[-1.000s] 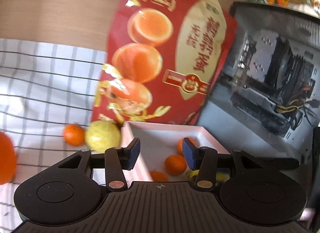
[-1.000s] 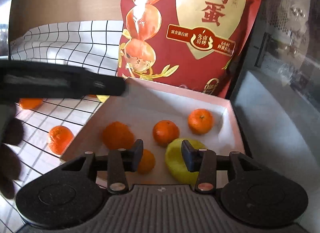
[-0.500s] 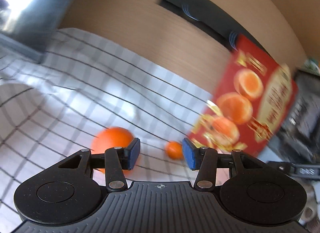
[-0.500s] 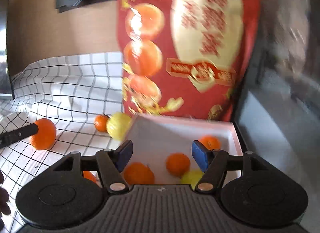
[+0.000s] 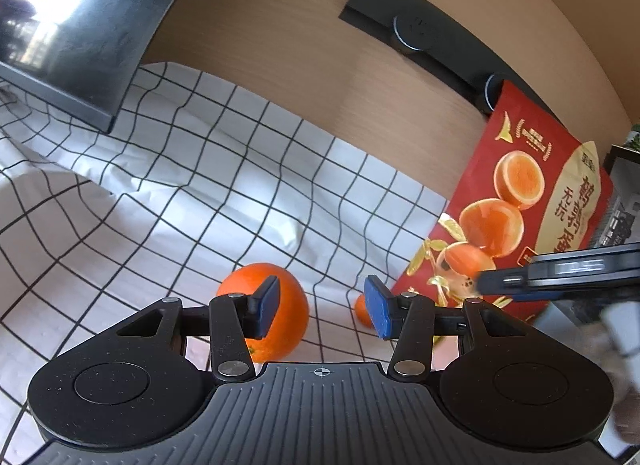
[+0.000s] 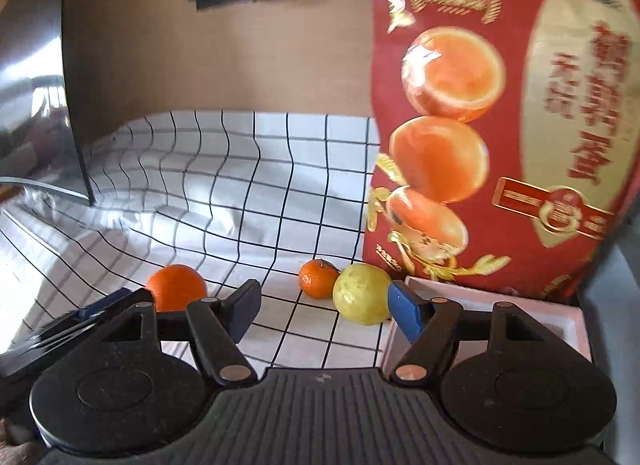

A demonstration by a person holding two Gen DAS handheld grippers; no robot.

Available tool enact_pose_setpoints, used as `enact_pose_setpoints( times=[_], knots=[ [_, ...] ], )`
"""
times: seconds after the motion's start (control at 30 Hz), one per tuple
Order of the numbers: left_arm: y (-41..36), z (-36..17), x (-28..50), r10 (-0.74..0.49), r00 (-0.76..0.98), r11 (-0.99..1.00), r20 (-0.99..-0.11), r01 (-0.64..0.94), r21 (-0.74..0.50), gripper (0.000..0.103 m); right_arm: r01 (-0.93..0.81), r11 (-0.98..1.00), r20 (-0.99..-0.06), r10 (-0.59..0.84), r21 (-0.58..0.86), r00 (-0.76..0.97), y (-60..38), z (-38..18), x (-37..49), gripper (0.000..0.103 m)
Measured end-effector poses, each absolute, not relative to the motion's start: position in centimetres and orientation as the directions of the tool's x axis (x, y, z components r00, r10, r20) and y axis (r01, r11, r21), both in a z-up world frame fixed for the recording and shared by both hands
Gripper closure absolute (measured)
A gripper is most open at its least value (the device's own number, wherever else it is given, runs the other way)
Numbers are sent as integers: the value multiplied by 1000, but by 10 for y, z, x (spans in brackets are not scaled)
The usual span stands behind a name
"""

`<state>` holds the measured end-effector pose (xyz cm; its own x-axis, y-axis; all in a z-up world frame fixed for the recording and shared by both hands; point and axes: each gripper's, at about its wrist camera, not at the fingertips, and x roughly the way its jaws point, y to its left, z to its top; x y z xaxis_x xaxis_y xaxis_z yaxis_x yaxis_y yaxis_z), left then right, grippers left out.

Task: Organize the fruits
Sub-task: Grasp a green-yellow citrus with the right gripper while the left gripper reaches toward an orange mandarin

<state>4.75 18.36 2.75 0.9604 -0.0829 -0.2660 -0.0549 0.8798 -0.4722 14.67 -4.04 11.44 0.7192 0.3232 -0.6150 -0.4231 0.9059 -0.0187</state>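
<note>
Left gripper (image 5: pixel 322 307) sits at bottom centre of the left wrist view, jaws part-way apart w/ nothing between the blue pads; gap shows only bare cloth. Just behind its left pad (image 5: pixel 267 307) lies a big orange (image 5: pixel 294 305) on the checked cloth (image 5: pixel 224 185), partly hidden by that finger. Behind the right pad a small mandarin (image 5: pixel 361 310) peeks out, near the foot of the red snack bag (image 5: pixel 532 217) standing at the right edge. Across the bag, mid right, a blurred dark bar w/ a blue tip pokes in: the right gripper seen side-on. Dark monitor (image 5: pixel 80 37) fills upper left, tan wall behind. In the right wrist view, right gripper (image 6: pixel 324 311) is at bottom centre, jaws opening, fairly wide, empty; only cloth squares show between the pads. Beyond its right pad sits a yellow-green fruit (image 6: pixel 360 297), touching the small mandarin (image 6: pixel 318 279) on its left. Both rest on the cloth in front of the bag (image 6: pixel 500 125), which takes up the whole upper right. White box (image 6: pixel 568 325) at lower right, corner just beside the yellow-green fruit; inside mostly hidden by the gripper body, contents can't tell. Big orange (image 6: pixel 176 291) at lower left, w/ the left gripper's dark fingers (image 6: pixel 100 311) blurred beside it.
</note>
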Motion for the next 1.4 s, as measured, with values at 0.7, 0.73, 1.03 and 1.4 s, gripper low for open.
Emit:
enact_pose_setpoints(
  times=[0.7,0.73,1.03,1.4],
  knots=[
    [175,31,47,-43,961,895,-272,-84,-438,52,-330,829,-682,-83,-452,727,27,24,228,40],
    [176,30,48,-39,961,894,-275,-90,-440,52,-333,823,-684,-90,-461,724,28,22,228,40],
    [181,30,47,-41,962,882,-270,-92,-461,52,-359,748,-666,-146,-558,732,47,11,226,42],
    [189,27,43,-36,959,868,-281,-110,-485,52,-505,826,-721,187,-253,667,14,71,168,43]
  ],
)
